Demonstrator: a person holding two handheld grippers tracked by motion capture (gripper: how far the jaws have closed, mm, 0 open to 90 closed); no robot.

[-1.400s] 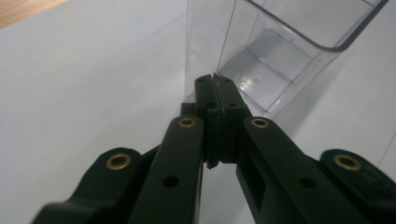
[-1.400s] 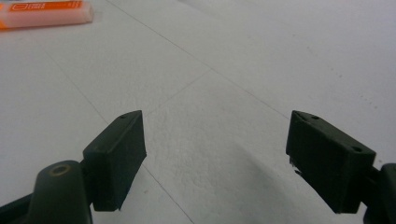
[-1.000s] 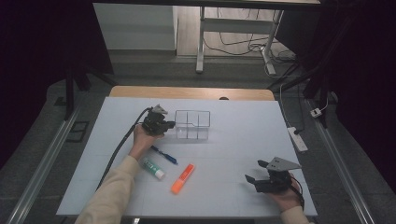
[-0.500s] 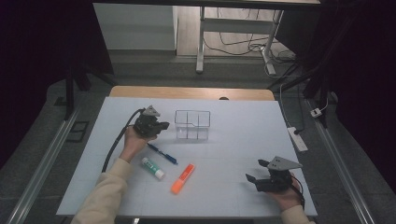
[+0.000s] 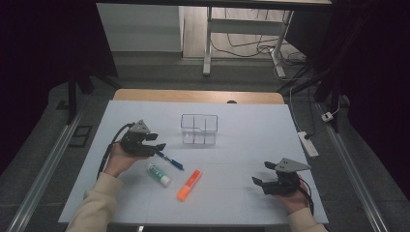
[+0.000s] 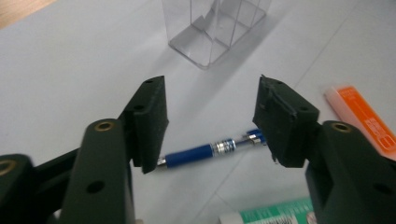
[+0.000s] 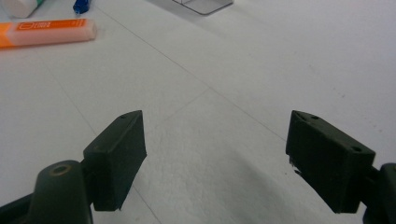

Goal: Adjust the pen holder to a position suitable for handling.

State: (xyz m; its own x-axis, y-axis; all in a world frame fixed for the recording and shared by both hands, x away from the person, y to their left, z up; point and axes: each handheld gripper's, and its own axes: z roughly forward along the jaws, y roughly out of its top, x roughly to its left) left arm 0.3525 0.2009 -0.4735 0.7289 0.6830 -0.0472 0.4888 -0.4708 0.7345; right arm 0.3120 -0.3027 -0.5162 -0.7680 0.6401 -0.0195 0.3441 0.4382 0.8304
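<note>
My left gripper (image 5: 159,141) hovers at the table's left, just above the near end of a blue pen (image 5: 170,161). Its jaws have just been opening and grip nothing. In the left gripper view the left gripper (image 6: 210,100) stands open, and the blue pen (image 6: 196,152) lies flat on the table below the gap. A clear divided container (image 5: 199,129) stands upright to the right of it. My right gripper (image 5: 261,173) rests low at the near right, open and empty; in the right gripper view the right gripper (image 7: 215,140) frames bare white table.
A white-and-green tube (image 5: 158,174) and an orange highlighter (image 5: 189,184) lie near the pen on the white table (image 5: 251,140). The clear container (image 6: 217,28) and highlighter (image 6: 359,116) lie ahead of the left jaws. A power strip (image 5: 308,144) sits off the right edge.
My left gripper has drawn back from beside the clear container, leftward and toward the person, and its jaws have gone from shut to open. The right gripper has stayed put.
</note>
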